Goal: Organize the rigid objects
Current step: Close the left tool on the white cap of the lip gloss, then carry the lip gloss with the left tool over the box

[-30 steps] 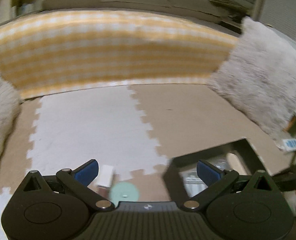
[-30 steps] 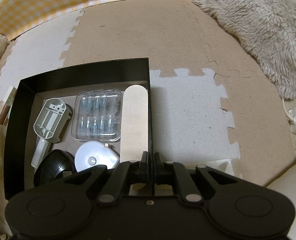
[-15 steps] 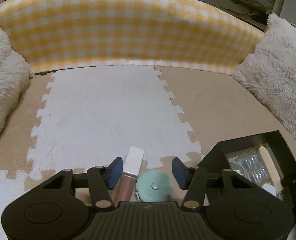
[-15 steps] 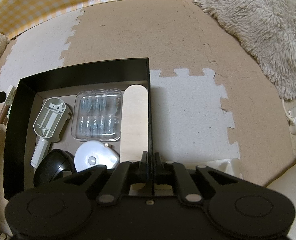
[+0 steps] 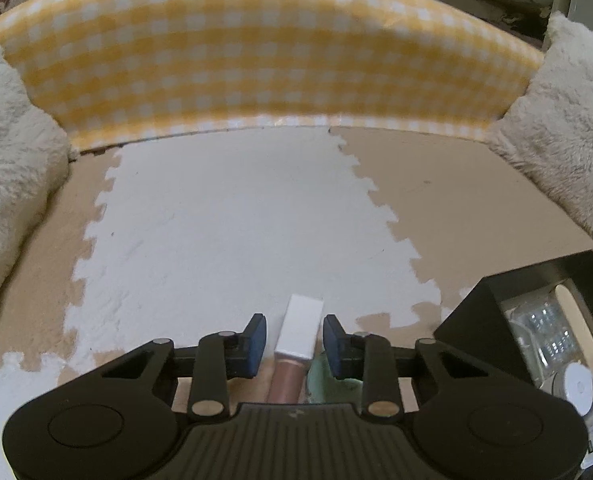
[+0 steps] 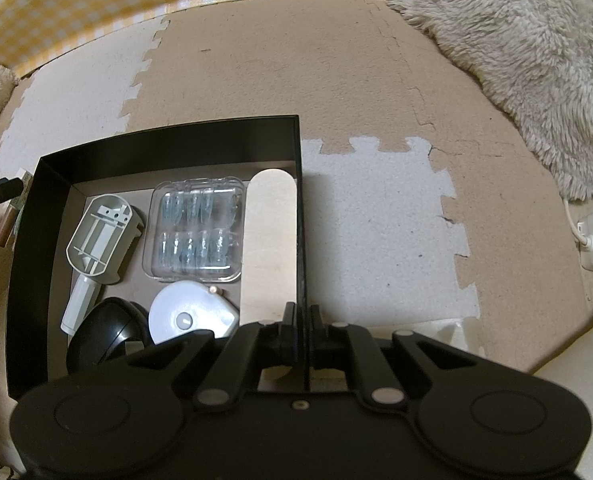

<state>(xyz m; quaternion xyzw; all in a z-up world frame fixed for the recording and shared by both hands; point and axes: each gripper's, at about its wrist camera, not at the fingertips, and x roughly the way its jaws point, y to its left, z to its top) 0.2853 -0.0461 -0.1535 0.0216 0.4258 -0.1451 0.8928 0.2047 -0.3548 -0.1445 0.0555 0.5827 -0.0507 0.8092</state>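
left gripper [image 5: 290, 344] jaws closing around a white-capped pinkish lip gloss tube [image 5: 296, 350] on the foam mat, black box [image 5: 476, 316] off right.

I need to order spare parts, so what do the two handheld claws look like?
Both are matte black plastic with a ribbed central body, two round disc-shaped housings and angled link arms joined by silver rivets. The left claw has blue pads on its fingers. The right claw shows only black fingers. No cables or sleeves are visible.

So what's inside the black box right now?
The black box holds a wooden stick, clear vial case, white tape measure, grey plastic holder and black round object; the right gripper covers its near end.
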